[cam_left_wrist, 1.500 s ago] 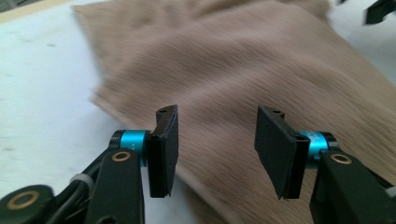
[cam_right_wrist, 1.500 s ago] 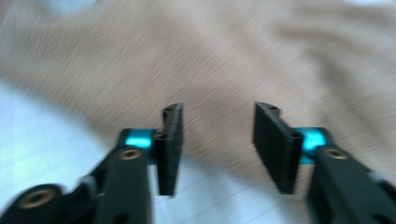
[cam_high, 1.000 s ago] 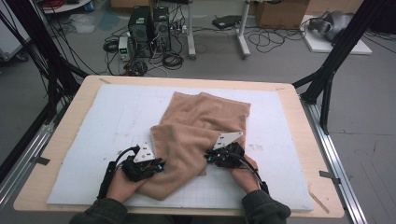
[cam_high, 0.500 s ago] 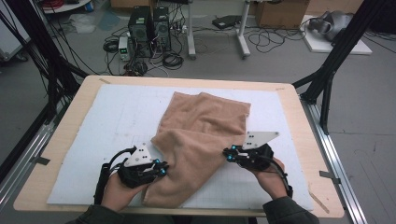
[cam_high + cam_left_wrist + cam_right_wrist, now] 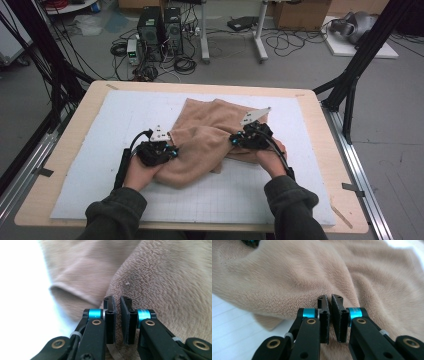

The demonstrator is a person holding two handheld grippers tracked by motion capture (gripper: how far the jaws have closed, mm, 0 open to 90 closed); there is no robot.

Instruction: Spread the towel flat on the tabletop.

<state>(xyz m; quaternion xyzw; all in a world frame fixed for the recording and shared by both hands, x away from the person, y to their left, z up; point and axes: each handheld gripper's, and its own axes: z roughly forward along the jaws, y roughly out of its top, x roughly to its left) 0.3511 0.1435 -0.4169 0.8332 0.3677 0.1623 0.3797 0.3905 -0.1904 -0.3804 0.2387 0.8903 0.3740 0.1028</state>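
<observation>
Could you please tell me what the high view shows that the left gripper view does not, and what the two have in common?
High view alone: the light wooden table with its white gridded mat, both forearms in dark green sleeves, the right gripper at the cloth, and computers and cables on the floor.

Left gripper view alone: the left gripper with its jaws nearly together, and the cloth's pile up close.

Both: the tan fleecy cloth.

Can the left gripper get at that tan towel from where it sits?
Probably yes: the left gripper already sits at the tan towel edge, its nearly shut jaws against the fabric, with nothing between them.
</observation>
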